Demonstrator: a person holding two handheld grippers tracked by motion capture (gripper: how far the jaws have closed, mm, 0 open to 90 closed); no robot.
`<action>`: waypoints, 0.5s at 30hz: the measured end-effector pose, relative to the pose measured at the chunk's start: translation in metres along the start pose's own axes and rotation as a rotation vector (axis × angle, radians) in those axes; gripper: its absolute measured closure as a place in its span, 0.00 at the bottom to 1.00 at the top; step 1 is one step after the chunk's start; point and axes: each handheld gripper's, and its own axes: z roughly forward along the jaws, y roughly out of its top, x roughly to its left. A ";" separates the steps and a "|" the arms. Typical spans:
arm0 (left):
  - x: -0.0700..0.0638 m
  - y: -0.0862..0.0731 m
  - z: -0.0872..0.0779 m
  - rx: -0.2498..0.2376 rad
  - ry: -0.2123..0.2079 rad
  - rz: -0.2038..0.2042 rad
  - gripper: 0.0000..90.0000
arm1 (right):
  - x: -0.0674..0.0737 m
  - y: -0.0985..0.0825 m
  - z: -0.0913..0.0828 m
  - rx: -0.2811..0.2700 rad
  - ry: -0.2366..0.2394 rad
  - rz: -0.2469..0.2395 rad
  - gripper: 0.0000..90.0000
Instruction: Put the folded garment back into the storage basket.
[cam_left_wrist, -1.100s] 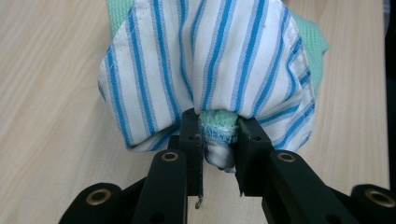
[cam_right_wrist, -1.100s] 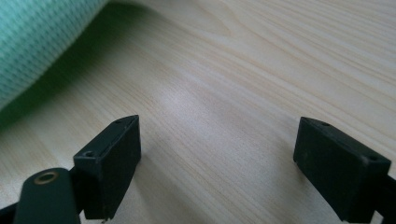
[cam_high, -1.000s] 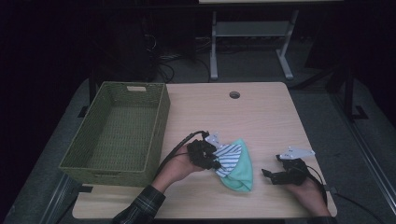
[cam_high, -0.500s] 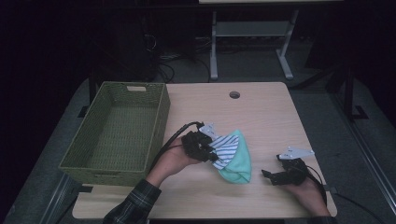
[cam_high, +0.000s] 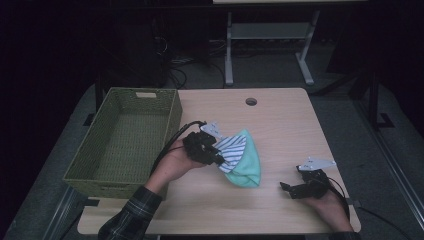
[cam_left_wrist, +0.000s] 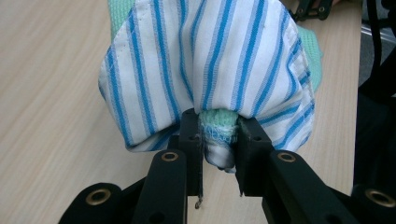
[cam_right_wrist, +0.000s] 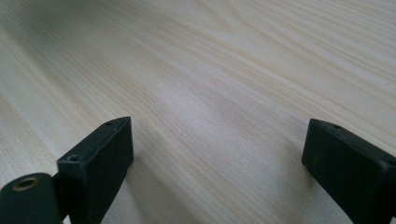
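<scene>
At the near edge of the table (cam_high: 280, 125), at about 5 o'clock in the high view, the right gripper (cam_high: 292, 189) rests low over bare wood; its jaws stand wide apart with nothing between them, and they have just been opening a little more. Toward the middle, at about 9 o'clock from this gripper, the left gripper (cam_high: 220, 158) is closed on the cloth bundle (cam_high: 242, 160). In the left gripper view the two black jaws pinch a small bunched fold where the green knit and the striped white-and-blue fabric (cam_left_wrist: 210, 60) come together, and the rest of the bundle hangs and spreads away from the jaws. One part of the bundle seems to be close to the table or touching it; I cannot tell which. I judge this thing as light and very soft: it will sag, swing and change its shape when lifted, it is not fragile, and the knit is not slippery. The two layers could slide apart, so the best place to hold is a thick gathered fold that takes both layers, as the grip is now. Farther, at 10 o'clock from the bundle, the woven basket (cam_high: 172, 112) stands at the left side of the table, and beyond the table a pale stand (cam_high: 267, 30) is on the dark floor.
</scene>
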 end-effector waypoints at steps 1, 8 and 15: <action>0.001 0.000 -0.003 -0.009 0.004 -0.006 0.83 | 0.000 0.000 0.000 0.000 0.000 0.001 0.09; 0.010 -0.003 -0.024 -0.011 0.044 -0.019 0.83 | 0.000 0.000 0.000 0.010 -0.005 0.006 0.07; 0.019 -0.008 -0.045 -0.018 0.093 -0.045 0.83 | 0.000 0.001 0.002 0.017 -0.012 0.010 0.02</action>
